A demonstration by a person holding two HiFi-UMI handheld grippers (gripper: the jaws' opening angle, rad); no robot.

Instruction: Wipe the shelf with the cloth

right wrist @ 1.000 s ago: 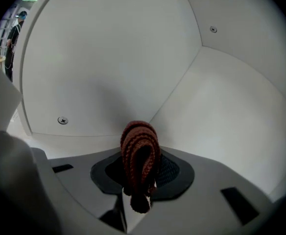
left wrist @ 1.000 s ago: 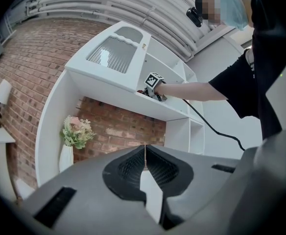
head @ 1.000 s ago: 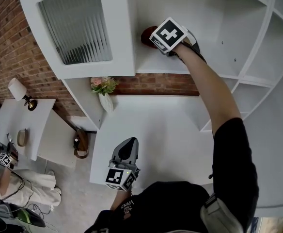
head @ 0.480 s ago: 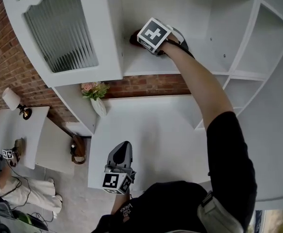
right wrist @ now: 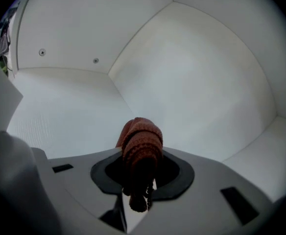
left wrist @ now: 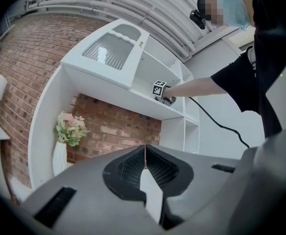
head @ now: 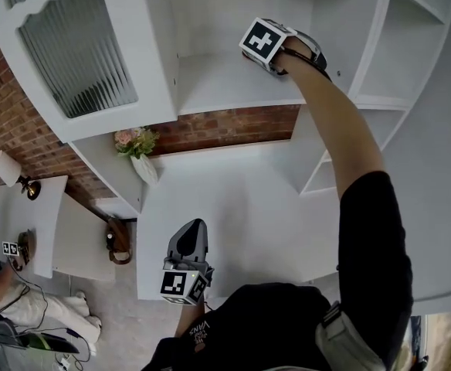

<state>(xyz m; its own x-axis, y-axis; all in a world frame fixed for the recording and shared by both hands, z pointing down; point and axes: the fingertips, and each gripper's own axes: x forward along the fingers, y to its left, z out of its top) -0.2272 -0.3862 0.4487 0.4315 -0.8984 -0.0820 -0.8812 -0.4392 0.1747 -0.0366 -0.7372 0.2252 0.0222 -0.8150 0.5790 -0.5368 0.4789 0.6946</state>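
My right gripper (head: pixel 262 49) reaches into the white shelf (head: pixel 218 83) compartment, and its marker cube hides the cloth in the head view. In the right gripper view it (right wrist: pixel 139 180) is shut on a rust-red knitted cloth (right wrist: pixel 142 143). The cloth bunches out past the jaws, just over the shelf board (right wrist: pixel 59 111), near the back corner. My left gripper (head: pixel 192 236) hangs low over the white counter, jaws shut and holding nothing (left wrist: pixel 144 155). In the left gripper view the right gripper (left wrist: pixel 161 93) shows far off on the shelf (left wrist: pixel 148 105).
A cabinet door with ribbed glass (head: pixel 71 45) stands to the left of the compartment, an upright divider (head: pixel 372 37) to its right. A white vase of flowers (head: pixel 137 151) stands below by the brick wall. The white counter (head: pixel 241 207) lies under the shelf. A side table with a lamp (head: pixel 9 172) is at far left.
My right gripper has slid to the right along the shelf, away from the cabinet door, and the cloth is now hidden behind its cube. The left gripper has stayed put.
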